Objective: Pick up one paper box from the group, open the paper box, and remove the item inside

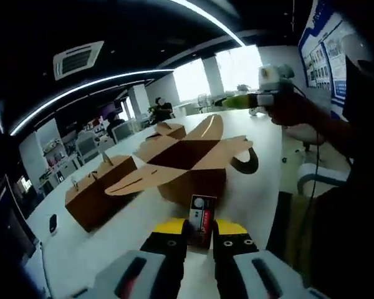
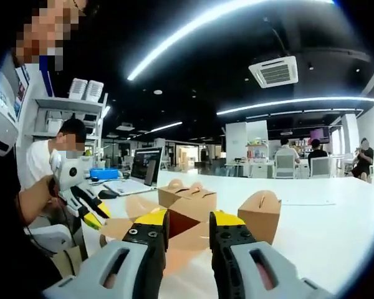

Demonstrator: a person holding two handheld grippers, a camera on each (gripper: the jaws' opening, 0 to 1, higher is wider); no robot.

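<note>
**Small packet coming out of the opened box**

The left gripper's [image 1: 199, 232] fingers [image 1: 169, 227] are pinching a small packet [image 1: 201, 215] between their yellow tips, holding it upright just in front of the opened box [image 1: 186, 163]. That box is sitting on the white table [image 1: 262, 149] with its flaps spread flat and wide, showing the dark hollow inside. Judging by this, the packet is the item from inside and the removal step is nearly done.

The right gripper [image 2: 188, 229] is hovering with its jaws apart and nothing between them; in the left gripper view it is appearing at upper right [image 1: 237, 99], raised well above the table. It is probably being kept clear so that the left side can lift the packet freely.

Closed boxes [image 1: 98, 187] are standing in a row to the left of the opened one, their handle tabs up, waiting untouched. In the right gripper view two closed boxes [image 2: 188, 198] are sitting beyond the jaws, with another closed box [image 2: 260, 215] to the right. A laptop [image 2: 139, 171] is resting on the table's far side, near a seated person [image 2: 53, 156].

The packet is showing a red and white panel with a round mark, but the printing is too small to read. The boxes are carrying no lettering I can make out.
</note>
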